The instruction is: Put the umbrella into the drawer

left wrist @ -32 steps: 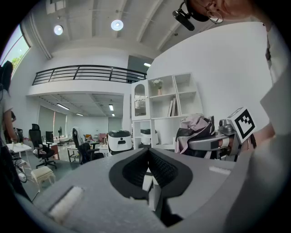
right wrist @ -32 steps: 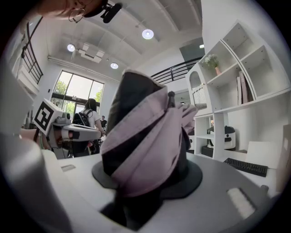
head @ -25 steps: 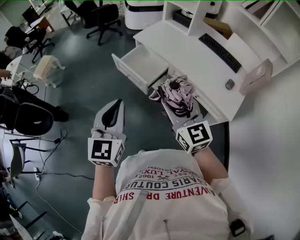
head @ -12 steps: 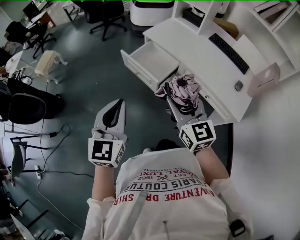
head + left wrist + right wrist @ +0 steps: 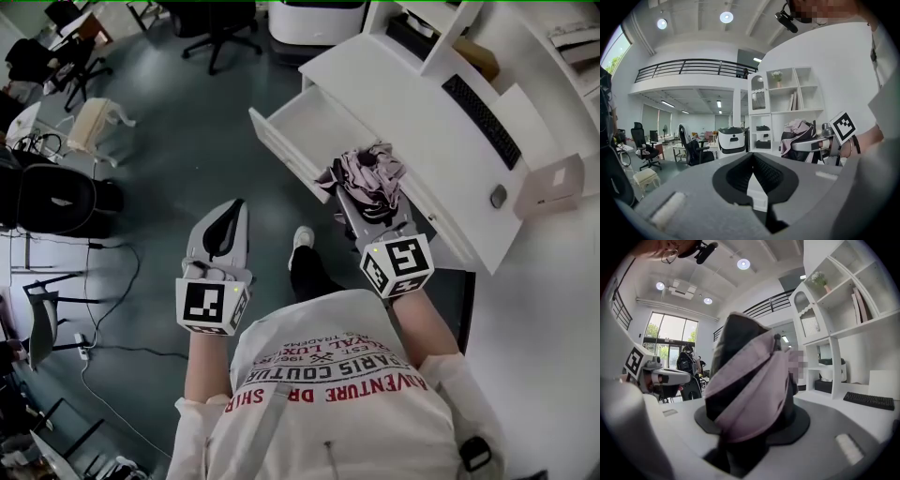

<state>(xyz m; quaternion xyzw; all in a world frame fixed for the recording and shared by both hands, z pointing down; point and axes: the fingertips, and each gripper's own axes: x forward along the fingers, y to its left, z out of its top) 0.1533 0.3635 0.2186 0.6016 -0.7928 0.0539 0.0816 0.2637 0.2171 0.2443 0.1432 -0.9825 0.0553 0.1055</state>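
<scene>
A folded pink-and-black umbrella (image 5: 367, 171) sits crumpled between the jaws of my right gripper (image 5: 371, 195), which is shut on it. It fills the right gripper view (image 5: 750, 385) and hides that gripper's (image 5: 751, 425) pads. In the head view the umbrella hangs at the desk's front edge, just right of the open white drawer (image 5: 314, 117), whose inside looks bare. My left gripper (image 5: 235, 208) is held over the floor, left of and below the drawer, shut with nothing in it; its tips (image 5: 751, 157) meet. The umbrella (image 5: 799, 133) also shows at the right of the left gripper view.
The white desk (image 5: 412, 112) carries a black keyboard (image 5: 480, 108), a mouse (image 5: 498, 197) and a pale box (image 5: 553, 187). Shelves rise behind it. Office chairs (image 5: 56, 197), a small stool (image 5: 94, 122) and cables stand on the grey floor at left. My shoe (image 5: 300, 239) is below the drawer.
In the head view the desk and drawer have slid down and right, closer to both grippers. The held umbrella now sits beside the drawer's front right corner. Neither grip has changed.
</scene>
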